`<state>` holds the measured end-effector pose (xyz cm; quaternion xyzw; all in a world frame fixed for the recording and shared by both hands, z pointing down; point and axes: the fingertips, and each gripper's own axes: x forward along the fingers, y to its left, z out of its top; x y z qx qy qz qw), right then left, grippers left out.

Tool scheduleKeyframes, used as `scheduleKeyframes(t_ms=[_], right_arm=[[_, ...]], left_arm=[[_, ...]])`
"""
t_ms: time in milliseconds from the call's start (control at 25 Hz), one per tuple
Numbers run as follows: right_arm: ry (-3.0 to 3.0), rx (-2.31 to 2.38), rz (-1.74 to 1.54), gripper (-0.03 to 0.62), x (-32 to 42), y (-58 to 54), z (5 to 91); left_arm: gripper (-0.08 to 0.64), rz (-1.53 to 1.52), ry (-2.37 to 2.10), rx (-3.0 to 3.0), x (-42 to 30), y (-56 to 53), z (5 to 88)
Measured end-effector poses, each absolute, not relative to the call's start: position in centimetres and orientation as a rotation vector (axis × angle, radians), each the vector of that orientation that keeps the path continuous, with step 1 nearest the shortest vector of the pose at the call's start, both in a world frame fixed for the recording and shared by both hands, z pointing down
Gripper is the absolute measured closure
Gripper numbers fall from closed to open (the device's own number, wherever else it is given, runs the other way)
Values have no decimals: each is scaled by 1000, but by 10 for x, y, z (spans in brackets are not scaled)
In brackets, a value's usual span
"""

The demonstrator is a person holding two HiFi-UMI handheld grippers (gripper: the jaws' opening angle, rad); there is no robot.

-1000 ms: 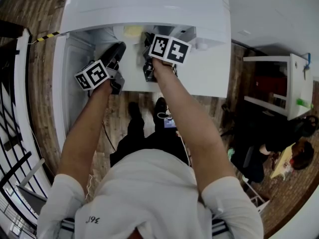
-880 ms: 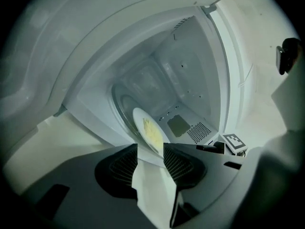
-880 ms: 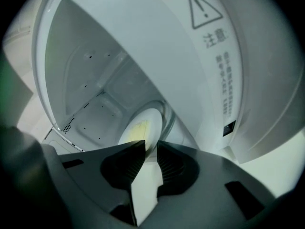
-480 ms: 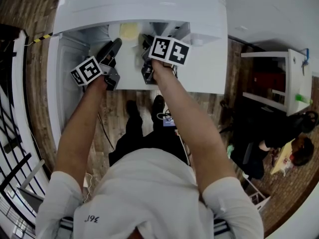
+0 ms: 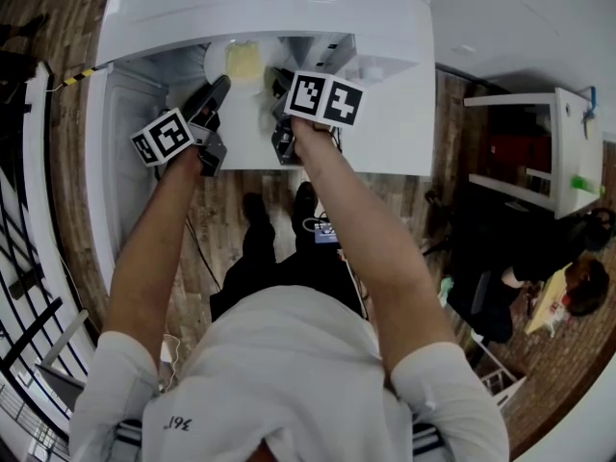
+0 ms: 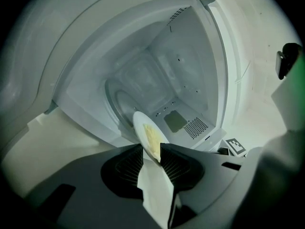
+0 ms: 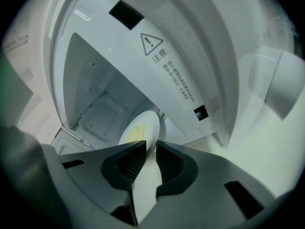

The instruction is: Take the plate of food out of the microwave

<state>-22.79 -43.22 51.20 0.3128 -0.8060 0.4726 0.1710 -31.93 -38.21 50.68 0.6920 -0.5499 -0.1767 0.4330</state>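
Note:
A white plate (image 5: pixel 223 58) with yellow food (image 5: pixel 243 60) sits at the mouth of the open white microwave (image 5: pixel 269 8). My left gripper (image 5: pixel 223 87) holds the plate's left rim and my right gripper (image 5: pixel 279 77) holds its near right rim. In the left gripper view the plate (image 6: pixel 143 125) runs edge-on between the pads of the left gripper (image 6: pixel 151 149), whose jaws have just been closing onto it. In the right gripper view the plate (image 7: pixel 143 125) rim is pinched by the right gripper (image 7: pixel 151 147), its jaws also having just closed further.
The microwave door (image 5: pixel 111 171) hangs open at the left, and the control panel side (image 5: pixel 390 114) is at the right. A black railing (image 5: pixel 19 258) runs along the left. A white shelf (image 5: pixel 553 152) and a seated person (image 5: pixel 577 296) are at the right.
More of the plate and food now shows below the microwave's top edge. The left gripper has shifted slightly left and its jaws have narrowed on the rim.

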Motion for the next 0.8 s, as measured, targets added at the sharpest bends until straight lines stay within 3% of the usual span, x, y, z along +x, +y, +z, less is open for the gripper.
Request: scheduleKeyframes(t_ms=[800], right_arm=[[-2368, 869, 1358, 532, -198, -403, 476]], left_arm=[[451, -430, -1321, 1698, -284, -345, 476]])
